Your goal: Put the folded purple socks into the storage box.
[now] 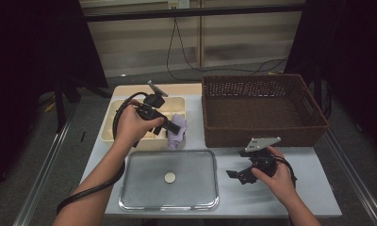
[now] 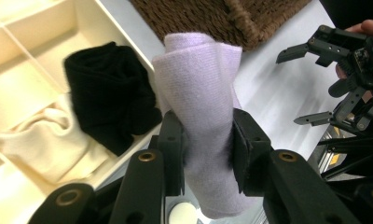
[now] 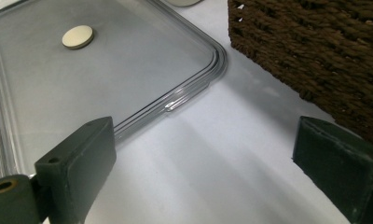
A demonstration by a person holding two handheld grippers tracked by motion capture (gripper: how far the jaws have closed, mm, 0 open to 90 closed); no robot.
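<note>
My left gripper hangs over the right front corner of a cream divided box, shut on a rolled lavender sock. In the left gripper view the sock stands upright, pinched between the two pads of the gripper. Below it, one compartment holds a black sock and a cream sock. My right gripper rests low over the table at the right of a clear tray; its jaws stand open with nothing between them.
A clear plastic tray with a small cream disc lies at the front middle. A dark wicker basket stands at the back right, close to the right gripper. Bare table lies between tray and basket.
</note>
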